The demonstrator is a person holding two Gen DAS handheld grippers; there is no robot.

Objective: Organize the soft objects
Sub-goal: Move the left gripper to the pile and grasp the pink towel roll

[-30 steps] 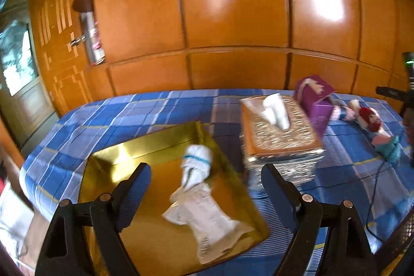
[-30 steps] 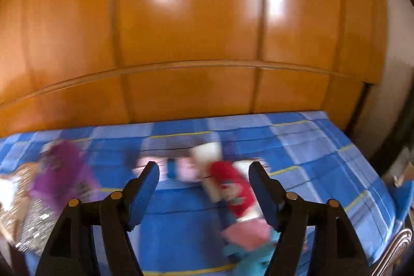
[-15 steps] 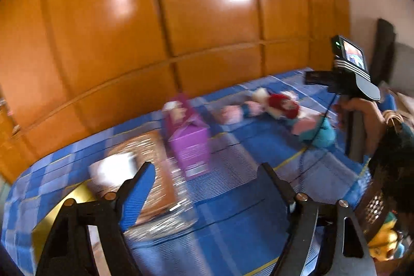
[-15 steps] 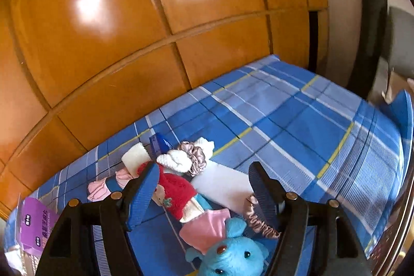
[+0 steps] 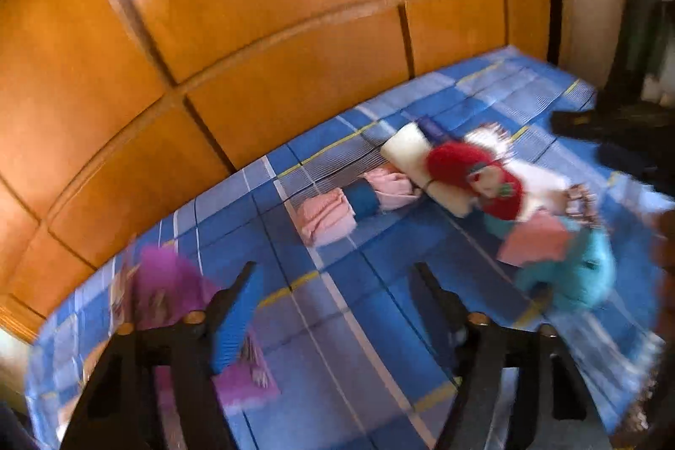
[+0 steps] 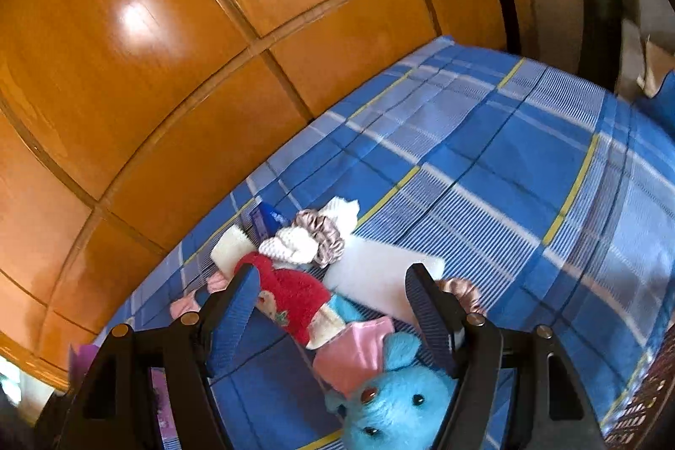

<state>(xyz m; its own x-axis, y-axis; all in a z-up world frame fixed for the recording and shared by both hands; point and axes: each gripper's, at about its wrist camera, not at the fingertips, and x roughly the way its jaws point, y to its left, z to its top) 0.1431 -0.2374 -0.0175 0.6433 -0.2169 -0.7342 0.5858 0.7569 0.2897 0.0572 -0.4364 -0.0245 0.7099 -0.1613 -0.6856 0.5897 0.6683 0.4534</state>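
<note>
Both claws stand released and empty: the right claw (image 6: 333, 306) hangs directly over the heap of soft things, the left claw (image 5: 337, 306) over bare blue checked bedspread (image 6: 527, 163). The blue plush toy (image 6: 392, 403) lies nearest, touching the red-dressed doll (image 6: 291, 298) and a satin scrunchie (image 6: 325, 235). All look light, limp and compressible; a pinch across the plush toy's head should hold, though neighbours may drag along.
</note>
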